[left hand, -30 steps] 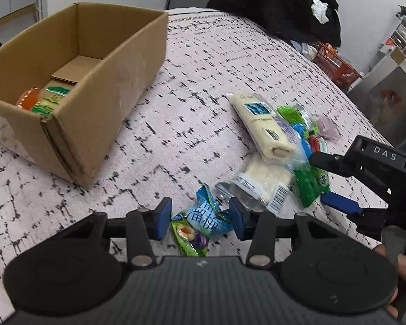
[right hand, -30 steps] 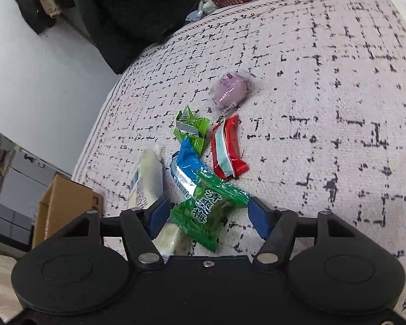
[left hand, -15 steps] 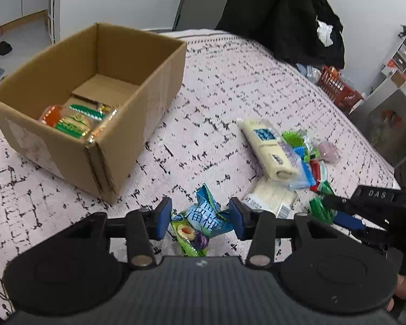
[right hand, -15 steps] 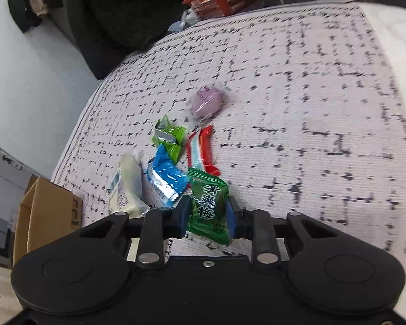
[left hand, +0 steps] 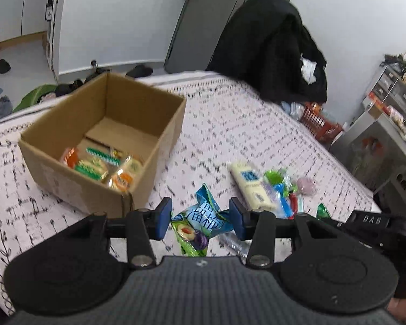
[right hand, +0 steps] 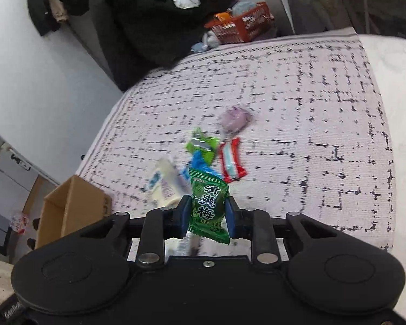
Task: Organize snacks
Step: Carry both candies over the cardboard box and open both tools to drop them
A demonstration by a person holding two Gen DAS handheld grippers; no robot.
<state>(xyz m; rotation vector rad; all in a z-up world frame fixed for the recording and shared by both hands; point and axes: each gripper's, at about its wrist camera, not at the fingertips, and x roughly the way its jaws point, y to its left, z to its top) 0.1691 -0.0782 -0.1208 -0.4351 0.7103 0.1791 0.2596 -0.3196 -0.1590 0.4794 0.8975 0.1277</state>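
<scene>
Right now your right gripper [right hand: 208, 214] is clamped on the green plum candy packet [right hand: 208, 205], holding it upright and clear of the patterned cloth [right hand: 297, 113]; your left gripper [left hand: 200, 218] has its fingers spread wide, with the blue plum packet [left hand: 203, 220] between the pads, and whether the pads touch it you cannot tell; the cardboard box [left hand: 159, 140] sits ahead to the left with several orange and green snacks inside; the white bar [left hand: 250, 187], the red packet [right hand: 231, 159] and the purple sweet [right hand: 235, 116] lie together on the cloth, well apart from the box.
</scene>
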